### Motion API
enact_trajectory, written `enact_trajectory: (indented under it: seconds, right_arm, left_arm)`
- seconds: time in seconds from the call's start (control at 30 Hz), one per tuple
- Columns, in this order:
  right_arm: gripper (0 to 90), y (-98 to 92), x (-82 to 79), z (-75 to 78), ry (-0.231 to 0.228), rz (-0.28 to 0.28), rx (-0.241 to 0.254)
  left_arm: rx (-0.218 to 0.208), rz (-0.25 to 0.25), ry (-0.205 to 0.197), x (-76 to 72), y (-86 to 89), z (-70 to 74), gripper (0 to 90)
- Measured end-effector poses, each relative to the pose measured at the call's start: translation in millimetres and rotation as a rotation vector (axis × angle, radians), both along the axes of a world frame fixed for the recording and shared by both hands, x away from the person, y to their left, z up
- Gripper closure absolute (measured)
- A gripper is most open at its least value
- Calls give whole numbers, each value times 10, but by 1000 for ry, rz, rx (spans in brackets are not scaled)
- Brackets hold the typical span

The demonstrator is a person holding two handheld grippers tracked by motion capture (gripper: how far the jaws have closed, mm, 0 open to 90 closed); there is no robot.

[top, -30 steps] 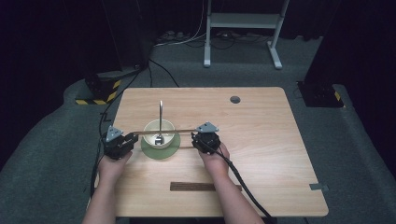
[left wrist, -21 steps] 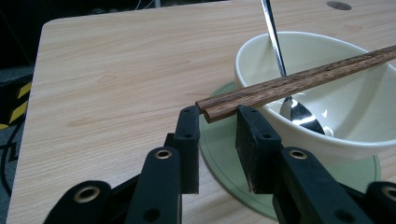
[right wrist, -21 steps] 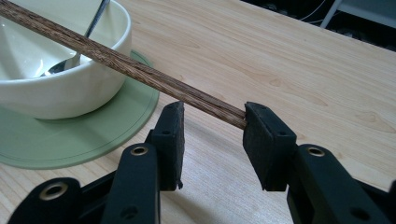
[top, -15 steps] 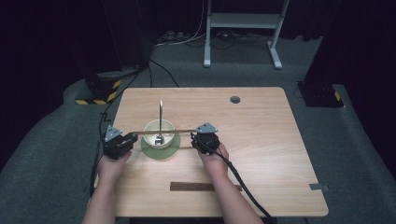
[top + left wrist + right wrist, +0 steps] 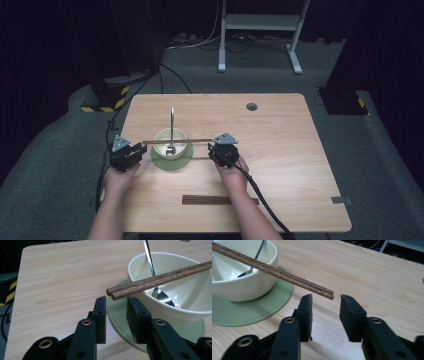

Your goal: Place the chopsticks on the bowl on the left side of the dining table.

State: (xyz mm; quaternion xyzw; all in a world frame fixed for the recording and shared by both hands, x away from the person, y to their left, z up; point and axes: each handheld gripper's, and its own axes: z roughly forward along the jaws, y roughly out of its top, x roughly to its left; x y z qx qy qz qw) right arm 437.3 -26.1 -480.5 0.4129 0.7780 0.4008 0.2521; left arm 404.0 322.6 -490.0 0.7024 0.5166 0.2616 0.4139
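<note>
Right now a pair of dark brown wooden chopsticks (image 5: 175,142) lies side by side across the rim of a cream-white ceramic bowl (image 5: 170,143), both ends sticking out past the bowl over the pale wooden bench (image 5: 280,150). Their grain is streaked, reddish brown, and the cut ends are round in the left gripper view (image 5: 112,293) and narrower in the right gripper view (image 5: 329,294). The bowl stands on a round pale green saucer (image 5: 172,161), and a shiny metal spoon (image 5: 171,130) leans inside it, its handle rising over the far rim. The left gripper (image 5: 136,152) sits just beside the saucer's left edge; its fingers (image 5: 100,315) stand apart, with the chopstick ends hanging just above and ahead of the gap, not pressed by either pad. The right gripper (image 5: 214,150) sits at the other end; its fingers (image 5: 348,312) have just been closing, yet they are apart, and the thin chopstick tips lie just ahead of the gap, untouched. A second dark wooden strip (image 5: 220,200) lies flat near the bench's near edge, between the person's forearms.
</note>
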Motion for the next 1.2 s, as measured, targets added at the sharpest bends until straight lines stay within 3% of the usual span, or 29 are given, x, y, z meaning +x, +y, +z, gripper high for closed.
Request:
enact_trajectory:
  seconds: [0.3,1.2]
  right_arm:
    - [806,-19,-18,-38,6,-19,11]
    - [842,-16,23,-62,6,-23,26]
  left_arm:
    - [-5,-5,-2,-17,17,7,736]
    - [-27,14,-9,-7,42,5,815]
